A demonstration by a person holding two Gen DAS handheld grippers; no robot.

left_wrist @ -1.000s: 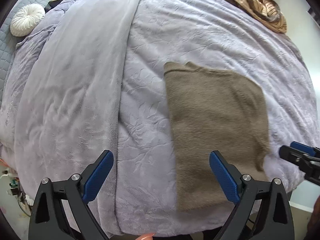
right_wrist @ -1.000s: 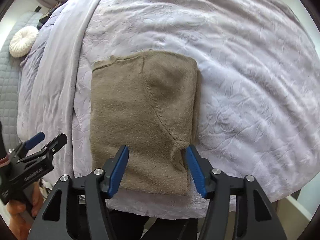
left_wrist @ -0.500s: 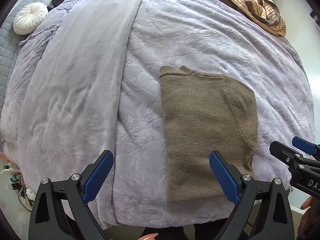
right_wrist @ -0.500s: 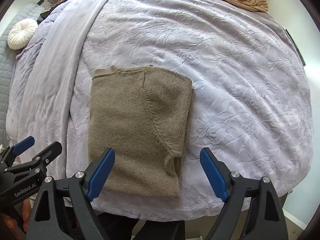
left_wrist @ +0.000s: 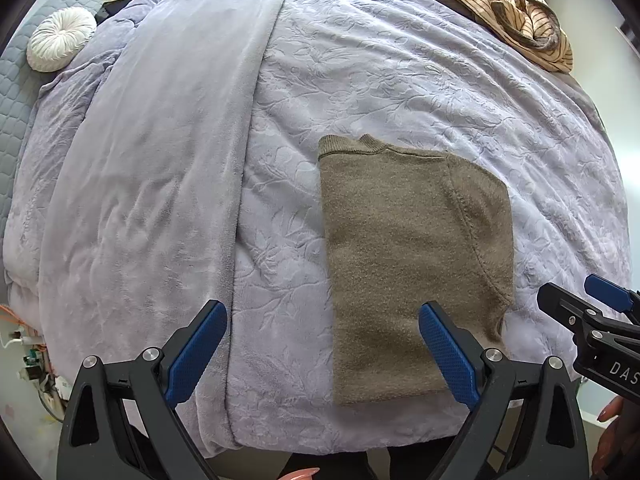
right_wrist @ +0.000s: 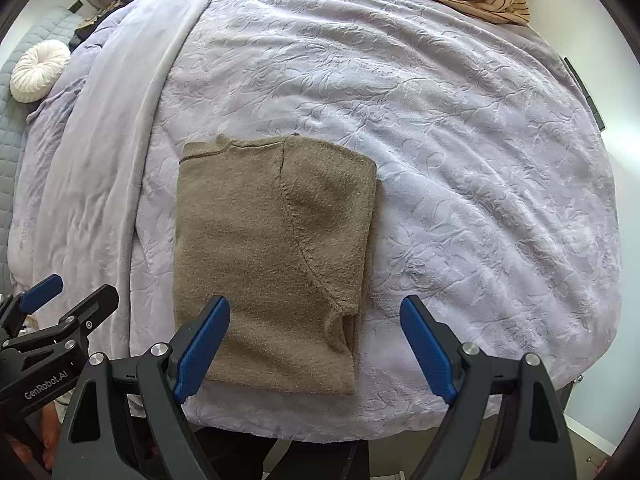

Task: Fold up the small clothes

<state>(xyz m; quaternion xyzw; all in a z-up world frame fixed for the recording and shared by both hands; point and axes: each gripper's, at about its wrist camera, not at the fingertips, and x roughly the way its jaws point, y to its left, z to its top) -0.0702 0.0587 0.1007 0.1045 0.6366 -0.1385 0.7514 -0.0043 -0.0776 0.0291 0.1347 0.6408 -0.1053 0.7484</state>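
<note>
Both grippers point down over the bed, jaws spread wide and holding nothing. The right gripper (right_wrist: 315, 344) hangs above the near edge of the folded olive-brown sweater (right_wrist: 272, 256); its jaws have just been opening, and the cloth lies below them, untouched. The left gripper (left_wrist: 322, 350) hovers off the sweater's left side, its right finger over the near hem. Beyond and to the right of the right gripper lies broad open lilac embossed bedspread (right_wrist: 460, 160). A plain blanket fold (left_wrist: 160, 160) runs left of the left gripper. Far ahead sit a striped garment (left_wrist: 520, 20) and a round white cushion (left_wrist: 60, 44).
</note>
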